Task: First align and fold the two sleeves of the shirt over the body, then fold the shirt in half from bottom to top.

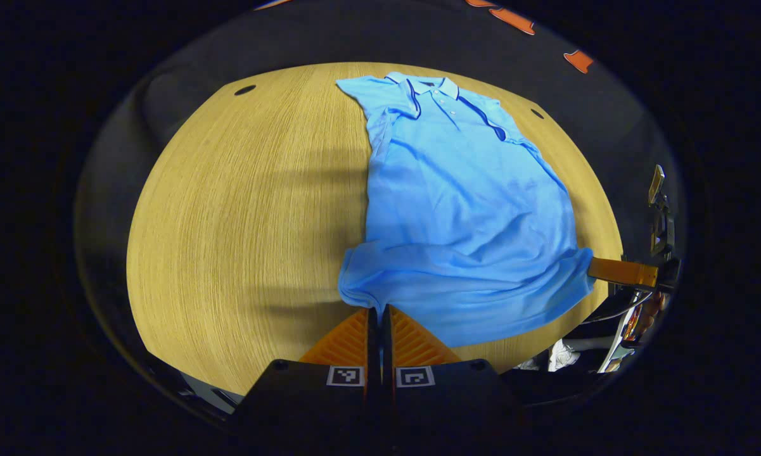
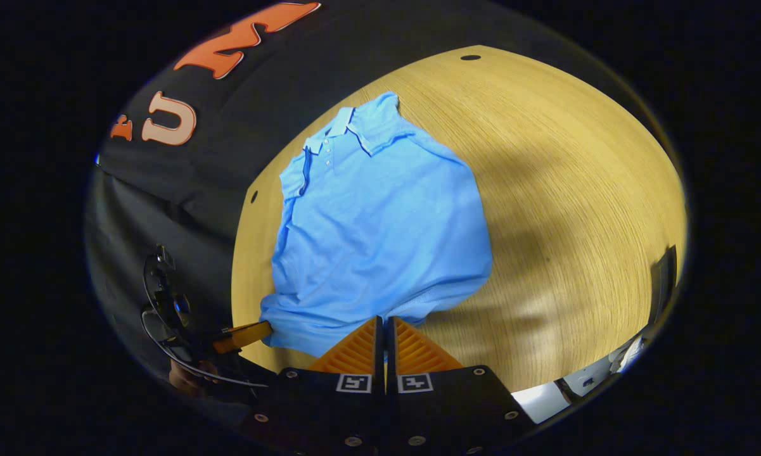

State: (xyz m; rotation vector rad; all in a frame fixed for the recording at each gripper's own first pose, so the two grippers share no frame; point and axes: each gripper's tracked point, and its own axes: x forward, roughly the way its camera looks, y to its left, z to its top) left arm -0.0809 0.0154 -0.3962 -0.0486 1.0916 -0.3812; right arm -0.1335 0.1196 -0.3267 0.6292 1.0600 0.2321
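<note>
A light blue polo shirt (image 1: 462,209) lies face up on the wooden table (image 1: 241,221), collar at the far end, both sleeves folded in over the body. My left gripper (image 1: 378,310) is shut on the left corner of the bottom hem, which bunches up off the table. In the right gripper view the shirt (image 2: 380,234) runs away from my right gripper (image 2: 384,320), shut on the hem's other corner. Each view also shows the other gripper pinching its corner: the right gripper (image 1: 592,269) and the left gripper (image 2: 267,329).
Bare tabletop (image 2: 576,190) stretches wide on both sides of the shirt. Small dark holes (image 1: 244,90) (image 2: 470,57) mark the table's far corners. Black cloth hangs behind the table. A hand (image 2: 187,377) holds the left gripper beyond the near table edge.
</note>
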